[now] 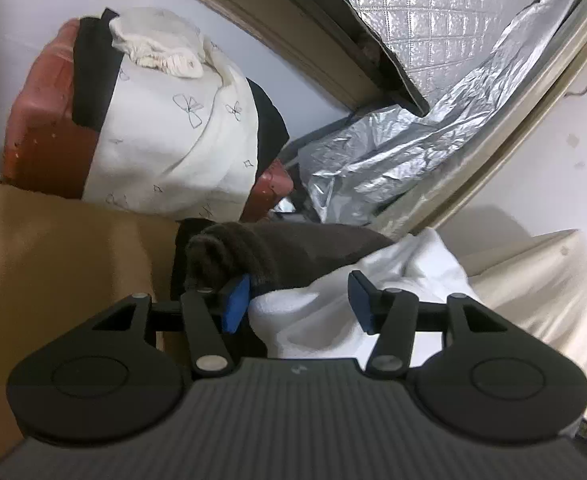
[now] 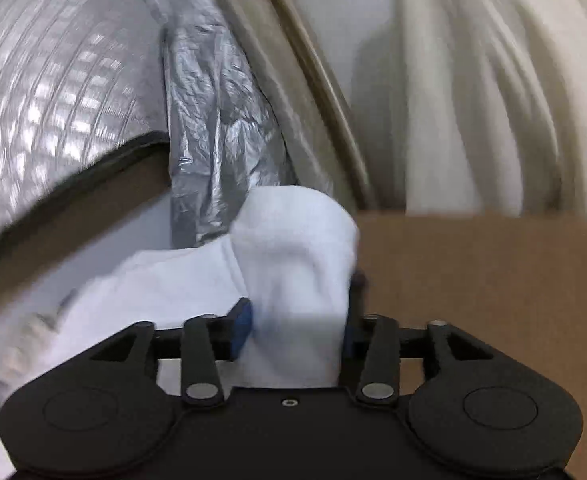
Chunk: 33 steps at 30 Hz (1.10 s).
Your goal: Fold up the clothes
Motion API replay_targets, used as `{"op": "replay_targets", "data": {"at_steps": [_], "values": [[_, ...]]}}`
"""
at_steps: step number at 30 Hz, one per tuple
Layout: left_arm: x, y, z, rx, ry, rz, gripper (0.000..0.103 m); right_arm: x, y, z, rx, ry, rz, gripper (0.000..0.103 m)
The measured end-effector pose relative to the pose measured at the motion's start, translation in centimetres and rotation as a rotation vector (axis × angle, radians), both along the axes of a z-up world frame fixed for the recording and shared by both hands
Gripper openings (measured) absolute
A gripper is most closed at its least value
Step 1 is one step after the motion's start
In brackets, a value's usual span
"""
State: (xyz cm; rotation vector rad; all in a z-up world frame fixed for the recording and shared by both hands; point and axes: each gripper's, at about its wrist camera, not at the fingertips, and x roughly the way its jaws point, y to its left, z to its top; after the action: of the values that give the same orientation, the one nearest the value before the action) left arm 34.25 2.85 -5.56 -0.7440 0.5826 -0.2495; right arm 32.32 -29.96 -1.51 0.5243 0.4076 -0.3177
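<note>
A white garment (image 1: pixel 333 312) lies bunched on the brown table (image 1: pixel 53 248), with a dark brown fleece garment (image 1: pixel 277 252) beside and partly over it. My left gripper (image 1: pixel 299 302) is open; its blue pads (image 1: pixel 235 302) stand wide apart over the white cloth, the left pad touching the dark fleece. In the right wrist view the white garment (image 2: pixel 293 264) rises in a thick fold between the fingers of my right gripper (image 2: pixel 297 324). The jaws press the fold from both sides; the right pad is mostly hidden by cloth.
A pile of white patterned cloth (image 1: pixel 165 128) covers a red case (image 1: pixel 41 136) at the back left. Crumpled silver foil sheeting (image 1: pixel 393 160) and a quilted silver panel (image 1: pixel 433 12) stand behind. A cream cloth (image 2: pixel 473 88) hangs at the right. Brown table surface (image 2: pixel 493 280) extends right.
</note>
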Motion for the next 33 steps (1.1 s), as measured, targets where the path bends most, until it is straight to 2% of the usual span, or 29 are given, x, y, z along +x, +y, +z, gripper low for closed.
{"op": "replay_targets", "data": {"at_steps": [3, 5, 7, 11, 13, 17, 18, 21, 22, 24, 26, 28, 31, 33], "values": [[-0.3, 1.7, -0.6, -0.114, 0.003, 0.010, 0.052, -3.2, -2.1, -1.1, 0.236, -0.060, 0.127, 0.055], [-0.5, 2.5, -0.8, -0.165, 0.005, 0.030, 0.052, -4.9, -2.1, -2.2, 0.313, -0.076, 0.206, 0.055], [-0.8, 2.8, -0.8, -0.174, -0.001, 0.038, 0.052, -6.1, -1.2, -3.4, 0.374, -0.080, 0.276, 0.055], [-0.8, 2.1, -0.3, -0.133, 0.002, 0.014, 0.052, -7.6, 0.7, -5.6, 0.482, -0.083, 0.379, 0.057], [-0.8, 1.7, -0.1, -0.105, 0.005, 0.007, 0.052, -7.6, 2.1, -6.0, 0.440, -0.067, 0.401, 0.060], [-0.6, 1.8, 0.0, -0.074, 0.030, 0.007, 0.052, -6.6, 3.8, -5.8, 0.428, -0.052, 0.399, 0.061], [-0.6, 1.8, 0.0, -0.069, 0.039, 0.008, 0.052, -6.1, 4.3, -5.2, 0.419, -0.037, 0.381, 0.060], [-0.5, 2.0, 0.1, -0.053, 0.064, 0.011, 0.052, -4.5, 6.0, -3.0, 0.397, 0.010, 0.334, 0.041], [-0.6, 2.3, 0.0, -0.063, 0.068, 0.014, 0.052, -4.0, 6.2, -2.4, 0.422, 0.038, 0.326, 0.040], [-0.9, 2.8, 0.1, -0.094, 0.069, 0.017, 0.052, -2.5, 5.7, -1.1, 0.551, 0.109, 0.320, 0.039], [-1.2, 3.3, 0.1, -0.127, 0.079, 0.022, 0.052, -1.1, 4.7, -1.0, 0.771, 0.107, 0.325, 0.038], [-1.3, 3.7, 0.0, -0.159, 0.110, 0.027, 0.057, 0.3, 3.7, -0.9, 0.989, 0.103, 0.326, 0.038], [-1.0, 3.9, -0.9, -0.235, 0.147, 0.017, 0.058, 0.5, 3.2, 0.1, 1.056, 0.057, 0.316, 0.038], [-0.8, 4.0, -1.6, -0.295, 0.160, 0.002, 0.059, -0.2, 3.1, -0.5, 1.101, 0.036, 0.302, 0.038]]}}
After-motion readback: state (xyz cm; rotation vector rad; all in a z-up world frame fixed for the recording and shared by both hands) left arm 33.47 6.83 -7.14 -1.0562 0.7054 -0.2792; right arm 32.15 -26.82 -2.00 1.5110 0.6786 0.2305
